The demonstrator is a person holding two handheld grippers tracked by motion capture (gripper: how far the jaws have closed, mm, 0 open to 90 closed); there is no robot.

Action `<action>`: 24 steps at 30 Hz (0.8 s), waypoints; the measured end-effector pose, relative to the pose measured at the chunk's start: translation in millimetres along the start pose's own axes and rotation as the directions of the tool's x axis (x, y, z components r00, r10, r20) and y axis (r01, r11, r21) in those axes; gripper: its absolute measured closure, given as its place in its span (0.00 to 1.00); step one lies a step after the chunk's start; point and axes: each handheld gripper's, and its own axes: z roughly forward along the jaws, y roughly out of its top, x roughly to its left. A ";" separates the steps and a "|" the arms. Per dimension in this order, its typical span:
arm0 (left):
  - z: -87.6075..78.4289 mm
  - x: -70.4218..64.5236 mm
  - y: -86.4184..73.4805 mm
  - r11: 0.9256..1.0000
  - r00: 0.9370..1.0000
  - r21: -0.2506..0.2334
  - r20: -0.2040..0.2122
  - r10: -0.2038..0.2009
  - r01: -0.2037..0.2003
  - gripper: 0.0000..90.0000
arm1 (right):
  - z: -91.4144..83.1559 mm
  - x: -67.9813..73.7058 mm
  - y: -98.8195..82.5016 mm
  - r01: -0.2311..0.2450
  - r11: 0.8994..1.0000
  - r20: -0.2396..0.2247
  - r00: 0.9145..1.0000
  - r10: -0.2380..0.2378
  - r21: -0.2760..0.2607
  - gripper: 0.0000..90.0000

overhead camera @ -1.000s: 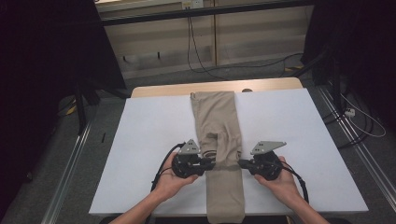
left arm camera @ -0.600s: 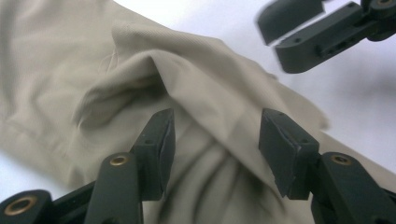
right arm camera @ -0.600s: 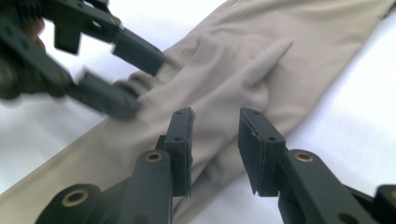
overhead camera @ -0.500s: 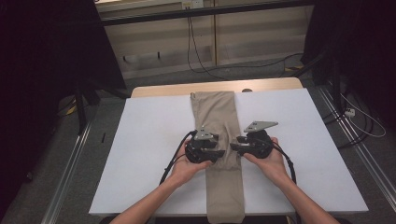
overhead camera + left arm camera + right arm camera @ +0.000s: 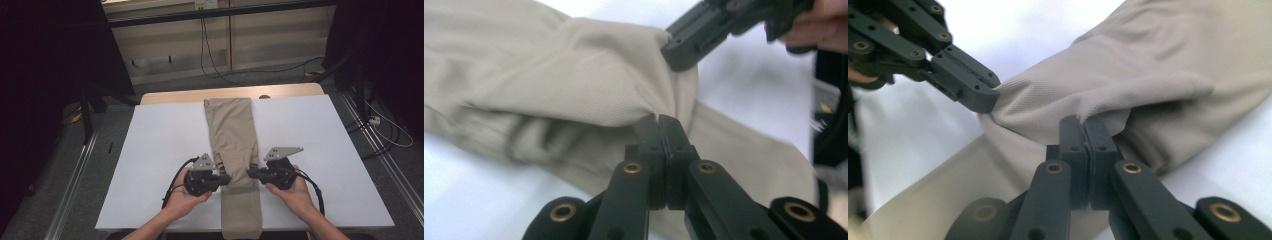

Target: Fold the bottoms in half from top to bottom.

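- Long beige fabric garment, folded trousers by the look of it (image 5: 234, 150), lying lengthwise down the middle of the white-covered worktop (image 5: 150, 150), near end hanging over the front edge.
- Left gripper (image 5: 224, 178) at the garment's left edge, right gripper (image 5: 251, 173) at its right edge, both low on the near part of the cloth.
- Left jaws just closed, now pressed together on a pinch of beige cloth (image 5: 589, 85) at the tips, as the left gripper view shows.
- Right jaws likewise just closed, nipping a fold of the same cloth (image 5: 1128, 90) in the right gripper view.
- Step in hand, as judged: securing 2 opposite edge grips ahead of a fold.
- Next move, probably: lifting both pinches together and carrying the near section toward the far end.
- Called for: level, matched travel of both hands, firm grips throughout, no sideways pull dragging the strip off its line.
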 end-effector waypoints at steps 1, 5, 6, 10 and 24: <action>-0.4 -4.0 -4.0 1.000 1.000 0.005 0.011 0.000 0.000 1.00 | -1.7 3.8 -4.1 0.003 1.000 -0.007 1.000 -0.003 0.005 0.99; -2.0 -14.3 -14.8 0.999 0.998 0.044 0.057 0.004 -0.007 0.97 | -4.9 16.3 -19.9 -0.003 0.998 -0.012 1.000 0.004 0.058 0.98; -4.4 -15.3 -17.3 0.999 0.998 0.050 0.070 0.005 -0.009 0.97 | -6.6 18.9 -23.0 -0.003 0.998 -0.016 1.000 0.004 0.066 0.98; -16.0 -12.4 -24.7 0.999 1.000 0.036 0.016 0.007 -0.008 0.83 | -13.8 27.3 -34.7 0.003 0.996 -0.028 1.000 -0.001 0.088 0.98; 18.9 20.8 10.2 1.000 0.992 0.004 -0.120 0.026 -0.026 0.55 | -12.8 -6.8 -20.5 -0.004 0.999 0.087 0.996 0.000 0.043 0.71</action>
